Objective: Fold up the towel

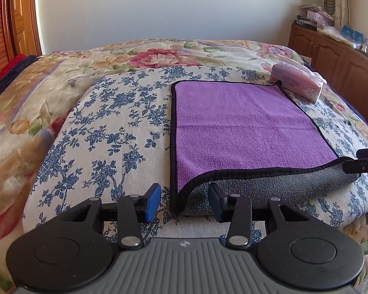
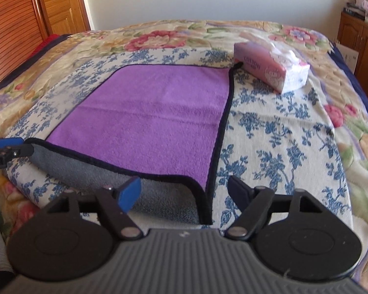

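Both grippers, left (image 1: 184,202) and right (image 2: 184,193), gape at the towel's (image 1: 238,125) near corners; its underside is mostly hidden.

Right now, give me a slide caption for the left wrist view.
Open left gripper straddles the purple towel near corner, grey underside upturned, on a floral bedspread.

Home bedrm: bed (image 1: 61,127), cabinets (image 1: 331,51)
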A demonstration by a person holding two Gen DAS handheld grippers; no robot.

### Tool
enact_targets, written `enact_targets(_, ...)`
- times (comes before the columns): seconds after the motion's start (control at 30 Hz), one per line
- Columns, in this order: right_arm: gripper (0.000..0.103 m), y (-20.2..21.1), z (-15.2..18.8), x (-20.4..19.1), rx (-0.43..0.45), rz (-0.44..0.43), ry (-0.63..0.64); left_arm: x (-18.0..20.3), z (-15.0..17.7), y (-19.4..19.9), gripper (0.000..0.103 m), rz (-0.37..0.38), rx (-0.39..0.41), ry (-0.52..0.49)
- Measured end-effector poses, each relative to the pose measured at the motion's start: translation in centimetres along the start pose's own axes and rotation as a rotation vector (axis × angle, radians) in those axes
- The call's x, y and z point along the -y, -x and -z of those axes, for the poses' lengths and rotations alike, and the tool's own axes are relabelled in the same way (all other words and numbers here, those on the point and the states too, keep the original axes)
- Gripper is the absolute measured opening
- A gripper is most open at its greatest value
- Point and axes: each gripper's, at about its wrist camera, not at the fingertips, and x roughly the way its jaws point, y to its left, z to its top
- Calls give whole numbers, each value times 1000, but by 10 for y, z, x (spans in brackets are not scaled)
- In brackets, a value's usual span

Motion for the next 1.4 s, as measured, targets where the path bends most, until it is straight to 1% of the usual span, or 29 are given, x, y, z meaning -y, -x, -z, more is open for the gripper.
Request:
enact_targets(0.03,73,-1,0,0,-7,-3,0,-1,0,0,41,6,-1,4)
enact_targets(0.1,70,-3,1,0,-21,-10,-2,-1,0,-1,38,10,-4,6)
enact_targets(0.17,69,-4,2,0,-33,-10,-1,0,1,-1,34,10,-7,7)
enact_targets(0.2,66,-5,2,0,-38,-10,-3,0,0,-1,30,16,-9,10)
enact_targets(0.3,63,-6,2,2,-47,-22,-23,1,1,0,28,22,-4,12)
enact_targets(0.43,58,-7,4,2,-61,-36,-22,1,1,0,21,21,-6,14)
enact_targets(0.6,57,-7,3,1,-62,-51,-25,2,1,0,19,23,-4,11)
enact_targets(0.67,55,-6,3,1,-61,-57,-25,2,1,-1,19,23,-6,7)
enact_targets(0.7,51,-6,3,1,-61,-60,-24,3,1,-1,19,23,-6,5)
enact_targets(0.73,44,-6,3,1,-61,-62,-22,3,2,-1,19,22,-6,3)
enact_targets(0.77,42,-6,3,1,-60,-62,-19,3,2,-1,19,22,-6,2)
enact_targets(0.83,32,-6,3,1,-58,-60,-15,3,2,-1,19,22,-5,-1)
enact_targets(0.87,29,-6,2,1,-58,-59,-14,4,2,-1,19,23,-3,-3)
enact_targets(0.93,23,-6,2,1,-56,-50,-9,4,2,-2,11,24,-3,-6)
enact_targets(1.03,21,-6,3,1,-56,-42,-8,4,2,-1,7,33,1,-8)
enact_targets(1.1,20,-6,3,2,-53,-38,-10,5,2,0,7,35,8,-5)
enact_targets(1.2,10,-6,3,3,-52,-31,-8,5,1,1,6,35,15,0)
enact_targets(1.4,8,-1,1,3,-21,-30,-9,6,-2,9,6,44,56,-2)
